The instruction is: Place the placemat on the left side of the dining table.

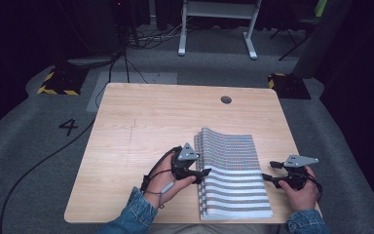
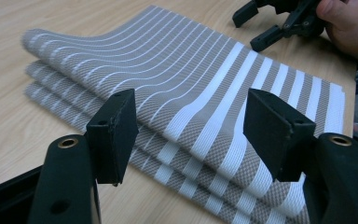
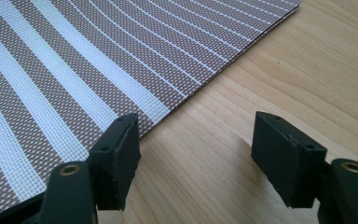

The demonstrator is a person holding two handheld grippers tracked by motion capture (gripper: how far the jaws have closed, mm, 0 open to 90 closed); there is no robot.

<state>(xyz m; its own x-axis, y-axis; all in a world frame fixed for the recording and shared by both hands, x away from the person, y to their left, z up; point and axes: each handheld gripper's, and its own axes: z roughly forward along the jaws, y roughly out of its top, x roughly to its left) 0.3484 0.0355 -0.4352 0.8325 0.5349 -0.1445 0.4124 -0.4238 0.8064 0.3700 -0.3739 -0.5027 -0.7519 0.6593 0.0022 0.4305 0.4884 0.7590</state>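
Note:
A stack of grey-and-white striped woven placemats (image 1: 233,170) lies on the front right of the wooden table (image 1: 146,117). Its far end curls up slightly. My left gripper (image 1: 205,174) is at the stack's left edge, held in a hand with a denim sleeve. In the left gripper view its jaws (image 2: 191,121) stand open over the layered edge of the placemats (image 2: 177,70), pads clear of them. My right gripper (image 1: 268,171) rests by the stack's right edge. Its jaws (image 3: 196,149) are open over bare wood, with the placemats' (image 3: 74,60) edge beside the left jaw.
A round cable hole (image 1: 226,100) sits near the table's far edge. On the grey floor beyond stand a white desk frame (image 1: 214,29), a yellow-and-black striped base (image 1: 58,80) and cables, with a "4" floor mark (image 1: 68,126) to the left.

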